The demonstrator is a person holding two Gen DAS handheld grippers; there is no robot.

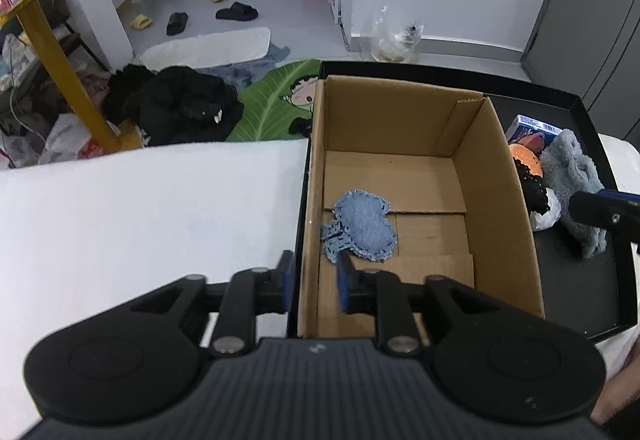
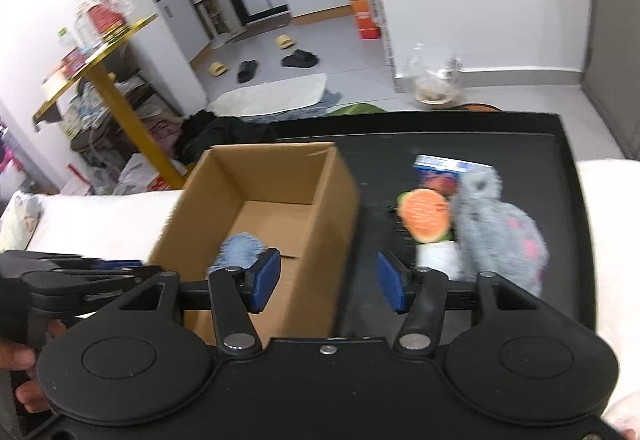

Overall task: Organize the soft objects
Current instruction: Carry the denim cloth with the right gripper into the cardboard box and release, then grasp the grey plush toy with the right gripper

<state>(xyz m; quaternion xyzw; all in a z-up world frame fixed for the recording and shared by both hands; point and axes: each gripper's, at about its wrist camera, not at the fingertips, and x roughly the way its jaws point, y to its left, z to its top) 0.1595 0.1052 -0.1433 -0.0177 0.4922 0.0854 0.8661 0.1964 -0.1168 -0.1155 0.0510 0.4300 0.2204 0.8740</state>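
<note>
The cardboard box sits on the black tray as the collecting bin, and a blue knitted cloth already lies inside, just ahead of the empty, spread left gripper. The right gripper, wide apart and empty, has the grey plush toy ahead to its right, likely next.
</note>
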